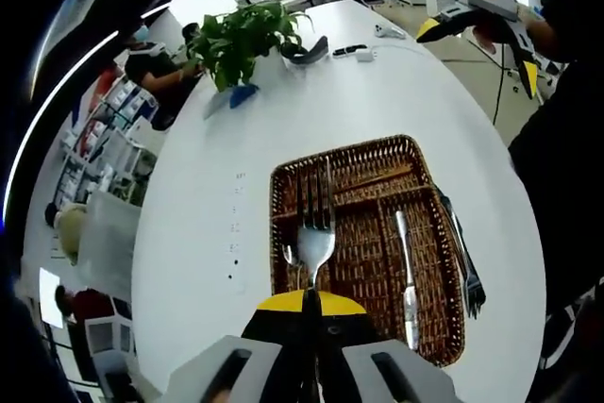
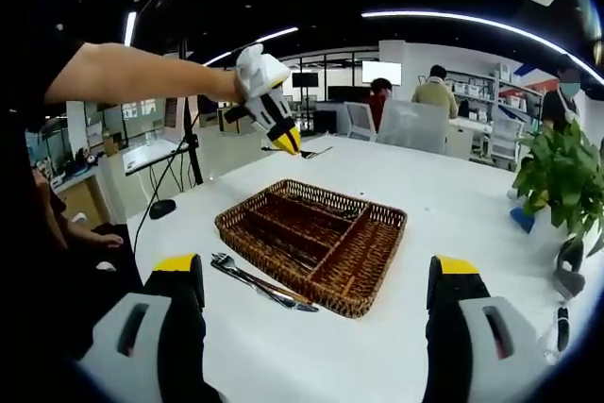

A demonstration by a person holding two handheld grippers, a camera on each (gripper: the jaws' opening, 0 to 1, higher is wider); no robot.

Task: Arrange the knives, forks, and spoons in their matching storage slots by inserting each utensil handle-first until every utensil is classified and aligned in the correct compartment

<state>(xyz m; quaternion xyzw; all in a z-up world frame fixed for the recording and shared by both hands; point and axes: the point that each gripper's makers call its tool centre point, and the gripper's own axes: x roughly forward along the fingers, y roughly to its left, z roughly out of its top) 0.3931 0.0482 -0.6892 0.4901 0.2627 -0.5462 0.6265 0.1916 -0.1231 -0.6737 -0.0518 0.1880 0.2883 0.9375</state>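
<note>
**Fork poised above wicker tray as sorting gets under way**

The left gripper holds a fork above the woven cutlery tray, its yellow-tipped fingers closed on the handle, tines pointing away across the white bench. In the left gripper view the fork hangs over the tray's left-hand long slot, where what may be a spoon already lies, though it is too hidden to be sure. A knife rests in the right-hand slot, and more utensils lie on the bench just beside the tray's right rim. The right gripper waits near the tray with its fingers wide apart and nothing between them; the right gripper view shows the utensils outside the tray. A potted plant stands farther along the bench. The step in hand appears to be placing the fork; the next move calls for lowering it handle-first along its slot, aligned with the dividers, before releasing.
</note>
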